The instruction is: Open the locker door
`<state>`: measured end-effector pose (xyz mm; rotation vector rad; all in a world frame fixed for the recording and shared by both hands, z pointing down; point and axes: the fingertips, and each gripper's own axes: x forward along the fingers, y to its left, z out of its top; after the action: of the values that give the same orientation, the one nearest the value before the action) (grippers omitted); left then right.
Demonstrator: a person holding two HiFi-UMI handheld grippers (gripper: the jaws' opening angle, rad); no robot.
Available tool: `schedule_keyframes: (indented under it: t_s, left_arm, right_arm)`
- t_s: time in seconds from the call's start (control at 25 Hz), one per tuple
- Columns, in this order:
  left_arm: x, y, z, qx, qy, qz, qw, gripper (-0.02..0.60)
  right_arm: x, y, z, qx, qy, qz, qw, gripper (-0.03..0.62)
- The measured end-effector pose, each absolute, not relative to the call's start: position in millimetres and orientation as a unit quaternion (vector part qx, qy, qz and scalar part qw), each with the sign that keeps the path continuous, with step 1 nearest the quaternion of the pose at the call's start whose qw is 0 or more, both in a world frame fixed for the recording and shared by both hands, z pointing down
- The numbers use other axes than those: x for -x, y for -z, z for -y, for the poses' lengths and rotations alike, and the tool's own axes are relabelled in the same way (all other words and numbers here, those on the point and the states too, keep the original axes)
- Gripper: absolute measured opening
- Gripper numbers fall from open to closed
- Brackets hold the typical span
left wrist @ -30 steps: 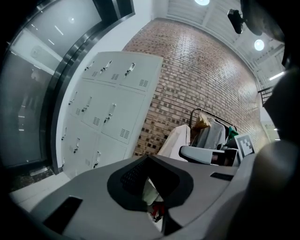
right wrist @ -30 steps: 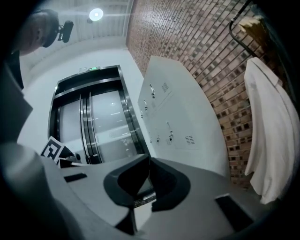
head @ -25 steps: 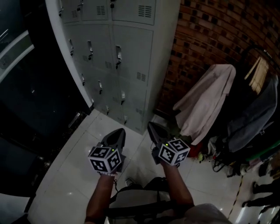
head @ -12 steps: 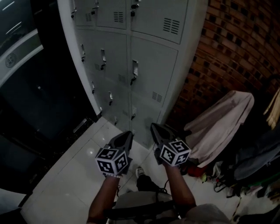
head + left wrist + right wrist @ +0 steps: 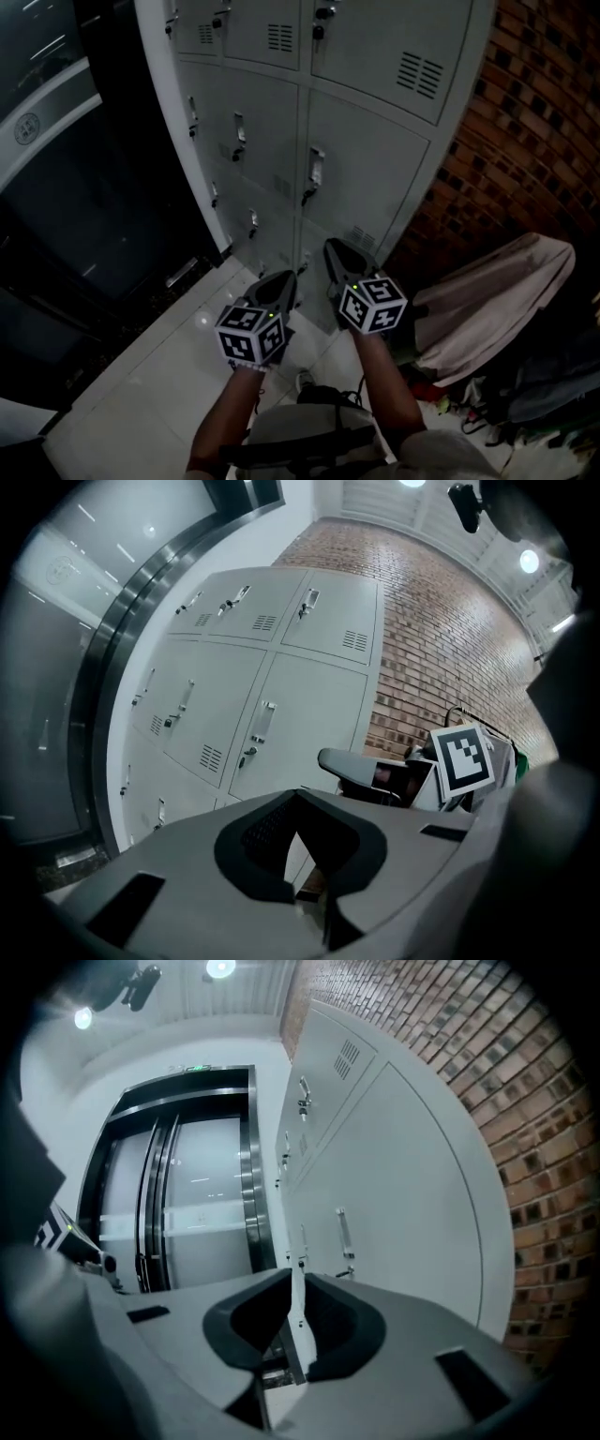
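A bank of grey metal lockers (image 5: 281,141) stands ahead, all doors closed, each with a small latch handle. The nearest handle (image 5: 315,171) is on the right column's middle door (image 5: 375,178). Both grippers hang in the air in front of the lowest lockers, touching nothing. My left gripper (image 5: 284,277) has its jaws together and holds nothing; in the left gripper view (image 5: 298,797) it points at the lockers (image 5: 281,705). My right gripper (image 5: 331,247) has its jaws opening, a thin slit between them and nothing in it (image 5: 294,1283). It faces the locker fronts (image 5: 394,1176).
A brick wall (image 5: 534,131) adjoins the lockers on the right. A beige cloth (image 5: 487,300) is draped over something low at the right, with dark bags beside it. Dark glass and metal doors (image 5: 84,216) fill the left. The floor (image 5: 141,394) is white tile.
The lockers have come closer and larger in the head view. Both grippers have moved forward toward the lowest lockers. The draped cloth has slid to the right edge.
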<state>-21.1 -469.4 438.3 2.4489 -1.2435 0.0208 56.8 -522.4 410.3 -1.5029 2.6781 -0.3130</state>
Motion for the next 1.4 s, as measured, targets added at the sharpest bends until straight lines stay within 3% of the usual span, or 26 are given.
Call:
schedule_keyframes:
  t_s: [0.2,0.32,0.56,0.68,1.4]
  left_arm:
    - [27.2,-432.3,503.4,-0.875,-0.01,0.445,0.191,-0.009]
    - [33.7,-428.7,517.0,-0.875,-0.007,0.446,0.19,-0.008]
    - [52.8,-422.5,541.8,-0.869,-0.003,0.46,0.184,-0.008]
    - [60.9,-418.4,552.8,-0.867,-0.006,0.467,0.176,-0.009]
    - [97.2,-428.1,573.2,-0.848,0.005,0.496,0.184,-0.009]
  right_arm:
    - [-41.3,-400.5,567.1,0.496,0.093,-0.863,0.026,0.097]
    - [-31.4,-391.8,592.5,0.505,0.093,-0.858,0.033,0.206]
    - [-17.6,-390.3,642.8,0.535,0.09,-0.839,0.023,0.207]
    - [-14.0,-394.8,663.6,0.548,0.097,-0.83,0.016,0.261]
    - [-2.5,-390.8,718.9,0.627,0.08,-0.774,0.016,0.3]
